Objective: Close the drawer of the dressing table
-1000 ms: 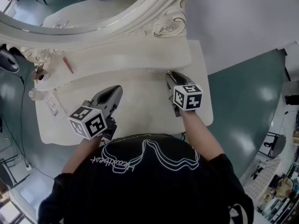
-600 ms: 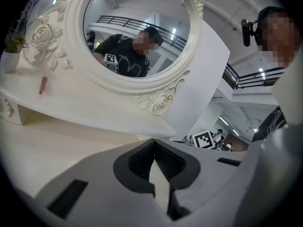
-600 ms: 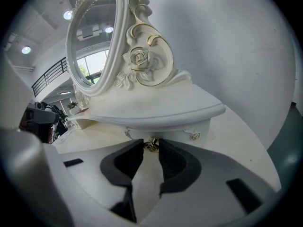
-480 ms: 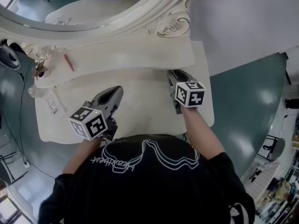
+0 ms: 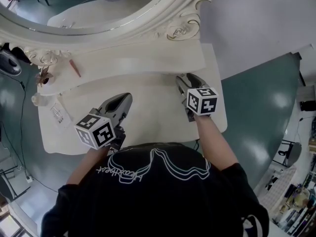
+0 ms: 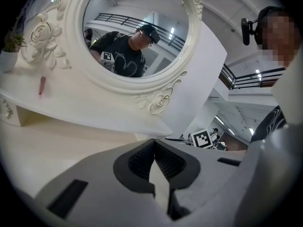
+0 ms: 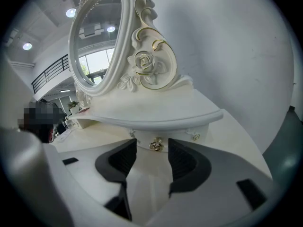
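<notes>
**Releasing the knob, with the drawer seemingly home**

Points the right gripper (image 5: 183,81) at the front of the raised shelf (image 5: 138,60) on the dressing table (image 5: 153,110), tipped down toward the small drawer (image 7: 163,134) tucked beneath that shelf's lip. Has just been spreading its jaws. Stands open now, pads clear of the little gold knob (image 7: 156,144), with the knob just ahead of the gap and untouched on either side.

Reads as a letting-go. Lines up squarely with the knob because that is the natural handle to steer the drawer by. Slackens, most likely, because no further push looks needed. Appears to sit flush under the shelf, the drawer front level with the small gold fittings on either side. Offered only as a judgement, with no side view of the seam to confirm it.

Rests the left gripper (image 5: 124,98) low over bare tabletop, well apart from the drawer, jaws pressed together on nothing. Looks parked there simply to be out of the way, one tool being enough for a drawer this small.

Touches neither the oval mirror (image 5: 74,14) nor the reddish stick (image 5: 74,68) lying on the shelf's far left.

Probably calls for little more than drawing the right gripper straight back. Worth minding the knob on the way out, so as not to snag it and tug the drawer open again.
</notes>
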Demonstrator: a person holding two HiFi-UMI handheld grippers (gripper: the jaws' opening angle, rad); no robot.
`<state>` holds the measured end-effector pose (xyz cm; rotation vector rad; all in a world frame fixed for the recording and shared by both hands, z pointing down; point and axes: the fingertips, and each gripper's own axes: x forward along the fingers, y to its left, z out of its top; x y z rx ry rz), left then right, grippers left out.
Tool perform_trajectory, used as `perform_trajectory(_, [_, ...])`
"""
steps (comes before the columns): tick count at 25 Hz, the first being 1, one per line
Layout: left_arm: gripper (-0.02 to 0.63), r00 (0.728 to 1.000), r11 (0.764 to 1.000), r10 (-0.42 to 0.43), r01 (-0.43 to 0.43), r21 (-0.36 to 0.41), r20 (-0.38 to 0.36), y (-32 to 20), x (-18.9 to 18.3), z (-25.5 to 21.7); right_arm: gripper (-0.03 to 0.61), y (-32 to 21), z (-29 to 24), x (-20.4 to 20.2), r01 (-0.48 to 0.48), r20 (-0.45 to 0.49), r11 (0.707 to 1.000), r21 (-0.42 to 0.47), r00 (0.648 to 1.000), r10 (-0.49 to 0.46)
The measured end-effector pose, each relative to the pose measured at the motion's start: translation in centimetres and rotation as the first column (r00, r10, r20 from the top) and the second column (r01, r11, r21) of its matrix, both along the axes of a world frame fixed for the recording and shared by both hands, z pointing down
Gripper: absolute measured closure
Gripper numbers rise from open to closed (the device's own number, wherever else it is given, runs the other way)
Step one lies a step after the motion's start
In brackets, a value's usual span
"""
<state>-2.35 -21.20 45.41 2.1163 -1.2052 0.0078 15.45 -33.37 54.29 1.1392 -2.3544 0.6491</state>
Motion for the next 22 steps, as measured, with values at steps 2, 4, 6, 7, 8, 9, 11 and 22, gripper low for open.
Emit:
perform_trajectory(2, [0.609, 1.000, 1.000, 0.014, -0.014, 0.005, -0.003, 0.2, 0.0, -0.5, 0.373, 1.0, -0.6, 0.1, 0.009, 0.000, 1.000, 0.004, 1.000, -0.009])
perform_trajectory(4, [0.609, 1.000, 1.000, 0.024, -0.024, 0.003, -0.003, 0.4, -0.4, -0.8, 0.365, 2.2, -1.6, -0.3, 0.034, 0.008, 0.999, 0.026, 0.999, -0.034])
perform_trajectory(6, [0.609, 0.999, 0.999, 0.036, -0.036, -0.001, 0.003, 0.4, -0.6, -1.1, 0.365, 3.5, -3.2, -0.8, 0.063, 0.031, 0.997, 0.052, 0.997, -0.065])
perform_trajectory(7, [0.609, 0.999, 0.999, 0.044, -0.044, 0.002, 0.006, 0.3, -0.6, -1.4, 0.373, 4.2, -4.1, -1.1, 0.076, 0.053, 0.995, 0.062, 0.995, -0.080])
perform_trajectory(8, [0.610, 0.998, 0.998, 0.054, -0.054, 0.009, 0.007, 0.2, -0.5, -1.7, 0.385, 5.0, -5.0, -1.3, 0.088, 0.080, 0.994, 0.071, 0.992, -0.093])
perform_trajectory(9, [0.611, 0.998, 0.998, 0.066, -0.066, 0.018, 0.007, 0.2, -0.3, -2.1, 0.399, 5.7, -6.0, -1.6, 0.097, 0.108, 0.992, 0.081, 0.989, -0.106])
perform_trajectory(11, [0.609, 0.996, 0.995, 0.090, -0.090, 0.039, 0.004, 0.1, 0.3, -2.9, 0.431, 7.1, -7.7, -2.1, 0.111, 0.156, 0.988, 0.103, 0.980, -0.127])
perform_trajectory(22, [0.609, 0.976, 0.966, 0.217, -0.213, 0.146, -0.005, 3.3, 2.9, -6.5, 0.575, 13.2, -15.1, -3.4, 0.090, 0.328, 0.969, 0.231, 0.930, -0.165])
